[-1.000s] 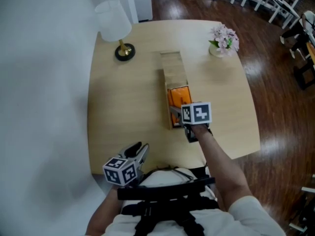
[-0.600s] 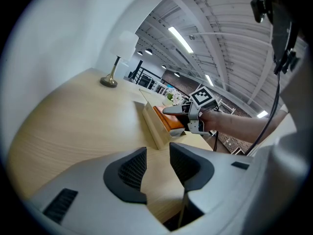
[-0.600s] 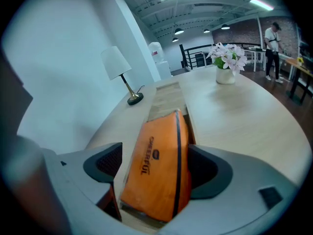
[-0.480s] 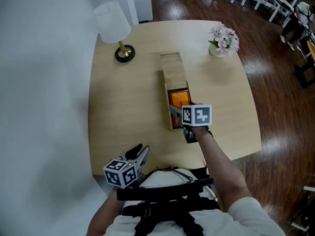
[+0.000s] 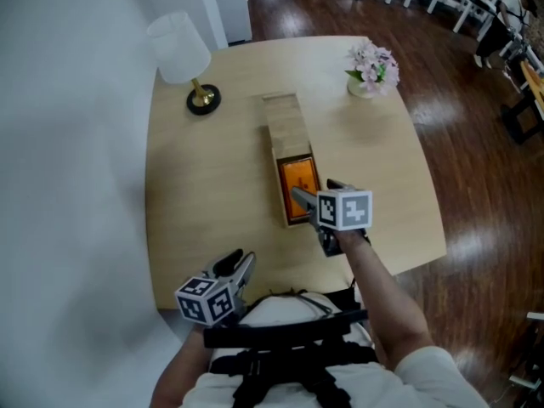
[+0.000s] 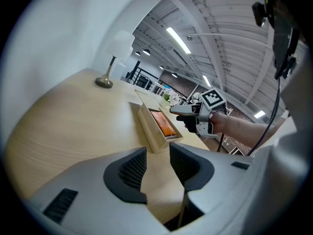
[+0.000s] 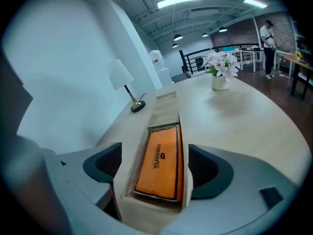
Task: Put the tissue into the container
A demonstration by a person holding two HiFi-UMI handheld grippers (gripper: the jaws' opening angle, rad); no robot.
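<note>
An orange tissue pack (image 5: 298, 187) lies flat inside the near end of a long wooden container (image 5: 283, 121) at the table's middle. My right gripper (image 5: 313, 194) hovers at that near end. In the right gripper view its jaws stand open on either side of the container (image 7: 166, 106), with a gap on each side. The orange tissue pack (image 7: 159, 163) lies between and below them, untouched. My left gripper (image 5: 240, 262) stays low at the table's front edge by my body, its jaws a little apart with nothing between them. From the left gripper view, container (image 6: 149, 131) and right gripper (image 6: 178, 110) lie ahead.
A white-shaded lamp (image 5: 183, 58) on a brass foot stands at the table's far left. A small pot of pink flowers (image 5: 370, 66) stands at the far right. The pale wooden table (image 5: 204, 185) ends close to my body. Dark wood floor and chairs lie beyond.
My right gripper has drawn back toward me from the container, so the whole orange pack now shows inside it. The head camera has shifted a little. The left gripper has stayed put.
</note>
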